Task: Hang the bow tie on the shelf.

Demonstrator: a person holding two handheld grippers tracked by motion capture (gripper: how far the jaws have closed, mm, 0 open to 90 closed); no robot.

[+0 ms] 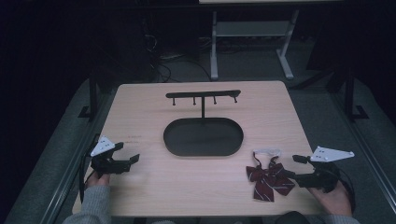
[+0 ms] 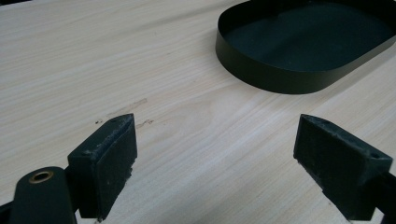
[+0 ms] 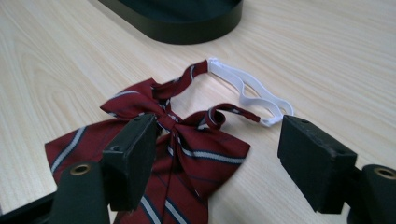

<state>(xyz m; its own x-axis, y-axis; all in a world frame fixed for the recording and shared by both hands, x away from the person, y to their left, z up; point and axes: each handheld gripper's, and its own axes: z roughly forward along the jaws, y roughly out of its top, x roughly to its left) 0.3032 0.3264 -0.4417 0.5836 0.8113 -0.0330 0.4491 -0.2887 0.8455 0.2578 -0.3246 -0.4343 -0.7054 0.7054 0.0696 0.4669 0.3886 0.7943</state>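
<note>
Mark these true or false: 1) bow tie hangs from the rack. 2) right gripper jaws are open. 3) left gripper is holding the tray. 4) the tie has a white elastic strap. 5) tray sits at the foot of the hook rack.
1) False. The bow tie lies flat on the table, apart from the rack.
2) True. The right gripper has its jaws spread, with the tie's knot between them and neither pad pressing on it.
3) False. The left gripper is open over bare wood, short of the tray.
4) True. The white elastic strap loops off the tie's band.
5) True. The rack's post rises from the tray's far edge.
</note>
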